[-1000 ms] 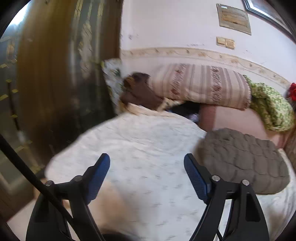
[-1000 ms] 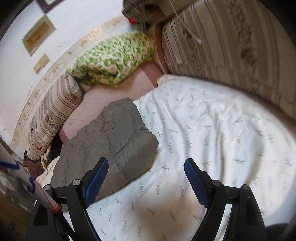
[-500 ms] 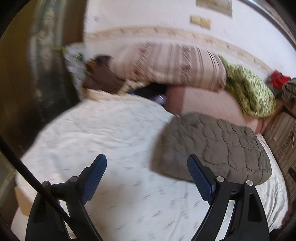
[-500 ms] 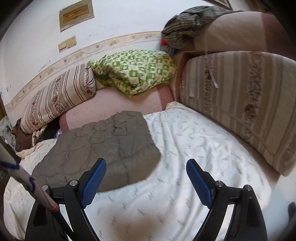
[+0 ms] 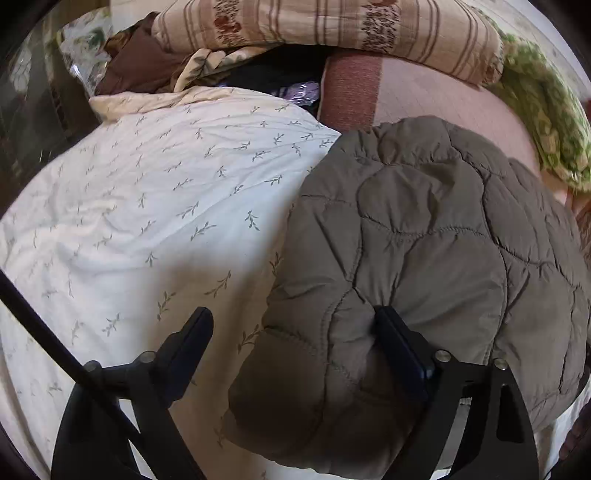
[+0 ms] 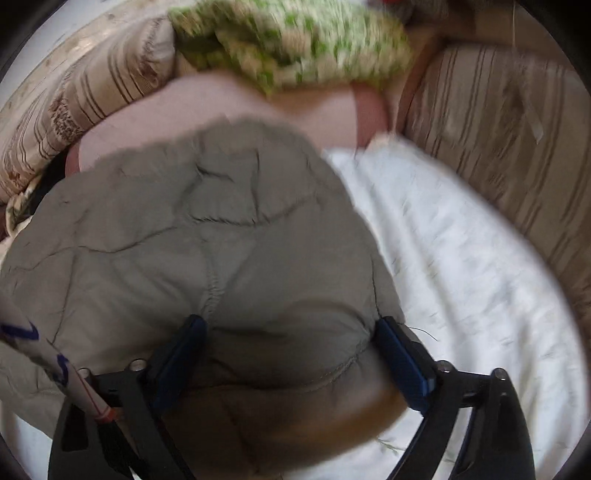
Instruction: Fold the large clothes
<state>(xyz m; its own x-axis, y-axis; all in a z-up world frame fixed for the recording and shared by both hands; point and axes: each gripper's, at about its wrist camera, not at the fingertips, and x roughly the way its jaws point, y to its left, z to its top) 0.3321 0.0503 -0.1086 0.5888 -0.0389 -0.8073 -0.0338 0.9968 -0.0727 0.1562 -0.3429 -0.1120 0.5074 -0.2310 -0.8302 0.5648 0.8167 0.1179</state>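
- The left claw [image 5: 293,334] pointed steeply down at the bed, its jaws spread and opening wider; the 3 o'clock finger dug into the near left edge of the quilted olive jacket [image 5: 424,236], while the 9 o'clock finger stood over the sheet [image 5: 155,192], so only the jacket's edge lay between them, unpinched.
- The right claw [image 6: 291,336] also tilted steeply down, jaws wide and opening, straddling the jacket's [image 6: 207,229] near right corner without pinching it.
- The right wrist view was motion-blurred, so contact there was hard to judge; the jacket's near edge was cut off behind both claws.
- The folded jacket lay on a white leaf-print sheet, with a striped cushion [image 5: 332,29] at 12 o'clock and a green floral bundle [image 5: 543,110] at 2 o'clock.
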